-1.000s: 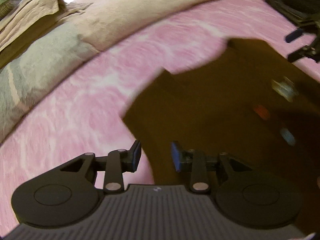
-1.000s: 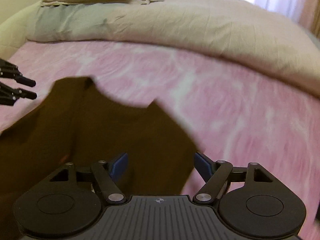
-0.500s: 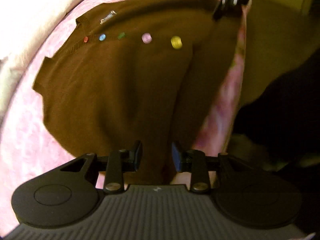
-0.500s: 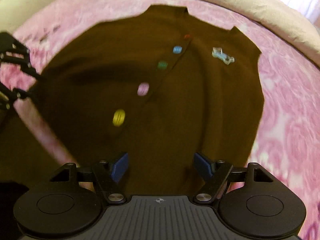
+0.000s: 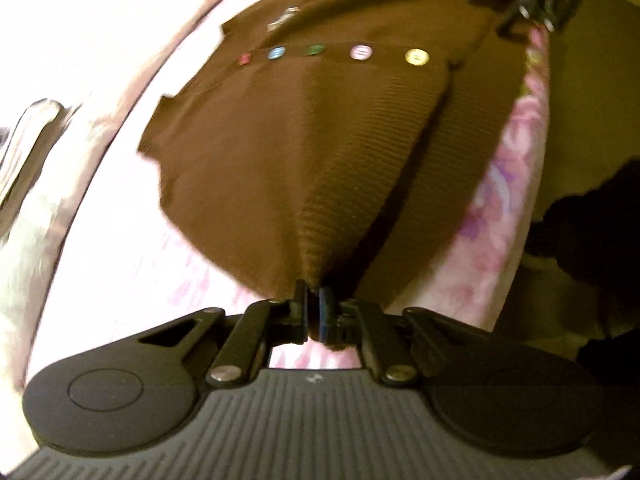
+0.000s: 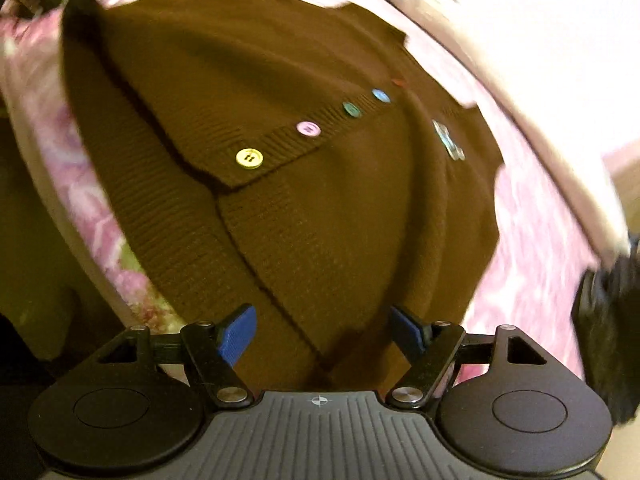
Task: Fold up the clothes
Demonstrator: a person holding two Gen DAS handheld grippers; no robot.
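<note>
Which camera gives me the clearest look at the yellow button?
The right wrist view: the yellow button is large and sharp, its holes visible, on the brown cardigan. The left wrist view shows it smaller, farther off and slightly blurred.

Blurred edges, hidden hem

The pinched bit of cardigan (image 5: 312, 184) hem is hiding between the left gripper (image 5: 313, 305) pads; the pale bedding (image 6: 540, 40) is smearing with motion blur; the small chest badge (image 6: 448, 140) is showing too blurred to read.

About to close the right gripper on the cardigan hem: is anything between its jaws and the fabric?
Nothing visible. The right gripper has its jaws open directly over the brown cardigan hem, with only fabric between them. The left gripper already pinches its own hem corner.
</note>
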